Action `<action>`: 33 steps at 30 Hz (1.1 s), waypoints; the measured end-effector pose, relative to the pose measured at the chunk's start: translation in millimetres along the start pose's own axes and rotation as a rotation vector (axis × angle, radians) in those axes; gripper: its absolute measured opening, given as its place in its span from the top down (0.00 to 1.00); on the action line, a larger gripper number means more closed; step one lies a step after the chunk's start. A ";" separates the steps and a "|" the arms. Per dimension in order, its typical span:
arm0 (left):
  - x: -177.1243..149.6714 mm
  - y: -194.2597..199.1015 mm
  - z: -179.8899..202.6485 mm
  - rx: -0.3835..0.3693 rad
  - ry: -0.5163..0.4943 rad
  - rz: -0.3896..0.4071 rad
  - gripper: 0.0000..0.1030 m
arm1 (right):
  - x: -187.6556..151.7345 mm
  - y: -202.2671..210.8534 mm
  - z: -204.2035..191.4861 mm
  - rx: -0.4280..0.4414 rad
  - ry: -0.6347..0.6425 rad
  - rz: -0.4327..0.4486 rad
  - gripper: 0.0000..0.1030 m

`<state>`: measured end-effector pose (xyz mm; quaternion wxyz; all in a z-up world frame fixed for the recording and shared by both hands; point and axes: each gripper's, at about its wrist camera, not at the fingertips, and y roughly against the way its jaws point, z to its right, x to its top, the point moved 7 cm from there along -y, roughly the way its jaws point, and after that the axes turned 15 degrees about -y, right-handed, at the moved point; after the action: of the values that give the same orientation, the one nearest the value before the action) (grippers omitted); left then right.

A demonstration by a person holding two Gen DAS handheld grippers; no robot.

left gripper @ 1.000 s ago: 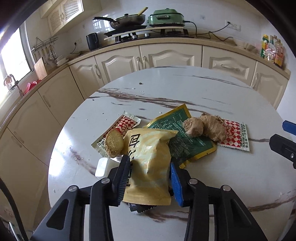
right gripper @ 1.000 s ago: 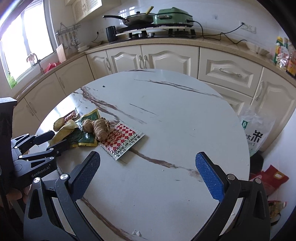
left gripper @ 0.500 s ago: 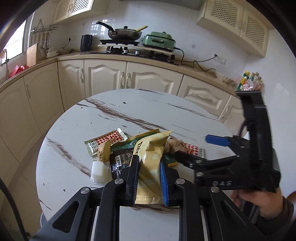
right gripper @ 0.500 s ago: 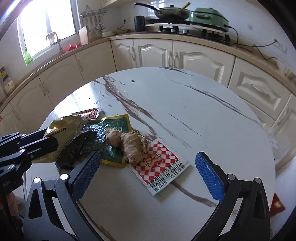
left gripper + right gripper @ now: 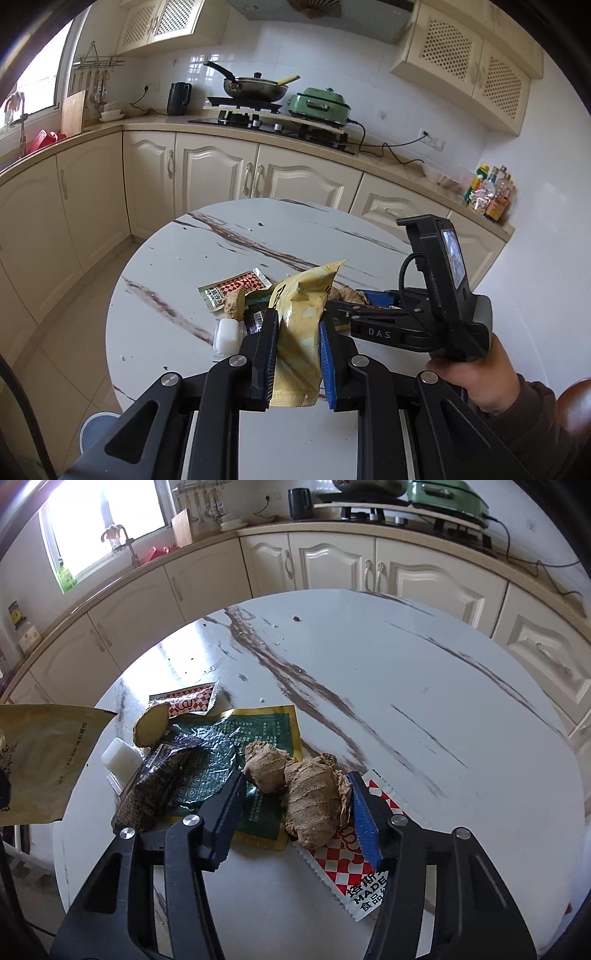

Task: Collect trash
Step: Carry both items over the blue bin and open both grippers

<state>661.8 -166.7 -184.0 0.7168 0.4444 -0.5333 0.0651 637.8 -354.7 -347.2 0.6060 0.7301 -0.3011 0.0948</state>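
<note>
The left wrist view looks out along its fingers (image 5: 295,354) toward the stove (image 5: 243,114) at 12 o'clock, the right wrist view hangs close over the same marble surface (image 5: 406,686), both sharing the ginger (image 5: 314,794).

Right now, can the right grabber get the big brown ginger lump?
Probably yes. The right gripper is open with its jaws either side of the ginger lump, and nothing sits between them.

Crumpled yellow wrapper (image 5: 300,332) upright, lifted; ginger (image 5: 314,794) — on table.
</note>
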 end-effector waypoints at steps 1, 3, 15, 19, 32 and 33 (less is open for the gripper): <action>-1.6 5.0 -1.3 0.002 0.003 0.004 0.83 | -0.4 2.5 1.1 0.009 -0.010 0.003 0.57; -4.7 16.4 -4.7 0.004 0.009 0.008 0.83 | -3.0 8.2 4.7 0.011 -0.025 0.003 0.57; -33.4 112.9 -31.0 0.039 0.048 0.089 0.84 | -5.8 99.7 -31.4 0.060 -0.041 0.166 0.57; -61.2 153.4 -53.5 0.078 0.083 0.106 0.84 | -12.9 121.0 -94.1 0.147 0.032 0.189 0.57; -200.9 247.1 -169.1 0.263 0.305 0.035 0.84 | -101.8 36.4 -342.3 0.408 0.266 -0.022 0.57; -215.0 246.7 -180.6 0.273 0.331 0.015 0.84 | -108.6 21.6 -353.1 0.408 0.274 -0.048 0.57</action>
<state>558.5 189.9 -227.3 0.7274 0.5164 -0.3978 0.2143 618.8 11.4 -296.6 0.4831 0.8247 -0.1732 0.2374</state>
